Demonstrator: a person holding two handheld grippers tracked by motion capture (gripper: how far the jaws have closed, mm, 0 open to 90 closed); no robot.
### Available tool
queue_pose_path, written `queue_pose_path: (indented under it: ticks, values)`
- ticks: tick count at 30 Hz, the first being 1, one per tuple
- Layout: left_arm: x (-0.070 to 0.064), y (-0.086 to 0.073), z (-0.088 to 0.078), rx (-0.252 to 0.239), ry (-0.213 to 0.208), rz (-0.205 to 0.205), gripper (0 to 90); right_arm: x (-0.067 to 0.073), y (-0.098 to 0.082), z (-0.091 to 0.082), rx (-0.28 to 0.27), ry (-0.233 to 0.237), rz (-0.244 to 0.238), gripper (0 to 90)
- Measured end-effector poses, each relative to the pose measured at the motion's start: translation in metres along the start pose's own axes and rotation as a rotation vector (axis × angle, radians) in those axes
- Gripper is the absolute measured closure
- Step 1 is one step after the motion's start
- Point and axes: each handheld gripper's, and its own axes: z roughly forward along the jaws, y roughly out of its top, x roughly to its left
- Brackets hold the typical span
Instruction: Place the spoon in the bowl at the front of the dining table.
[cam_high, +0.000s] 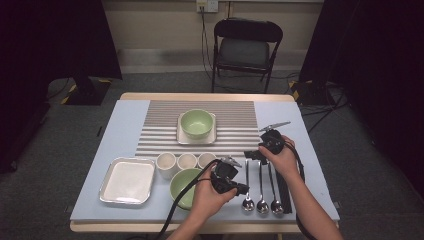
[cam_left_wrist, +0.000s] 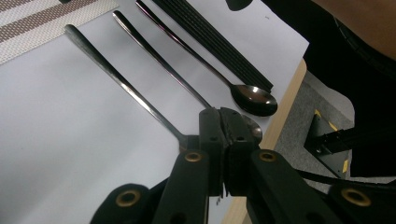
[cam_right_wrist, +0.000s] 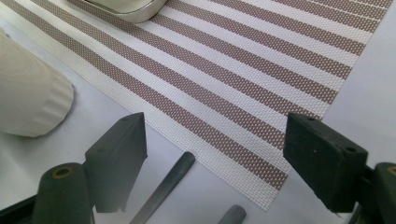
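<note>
The high view looks forward and down over the whole table (cam_high: 100, 200). Both gripper views sit close above it, sharing the spoons (cam_left_wrist: 140, 100) beside the striped mat (cam_right_wrist: 243, 88).

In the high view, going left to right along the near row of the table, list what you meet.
Square tray → green bowl → left gripper → three spoons → black chopsticks.

No legible text, label, brand, number or sign appears on any surface around the tongs. The spoons, cups, bowls, tray, striped mat and the gripper bodies themselves carry no readable marking in any of the views.
</note>
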Motion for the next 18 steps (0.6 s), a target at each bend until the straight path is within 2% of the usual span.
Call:
queue_pose_path:
  ticks: [18]
  values:
    - [-0.0044,-0.0047,0.0103,0.001,0.021,0.008,89.4,0.0025,0.0007,-0.0008,-0.002,0.002,-0.015,21.1]
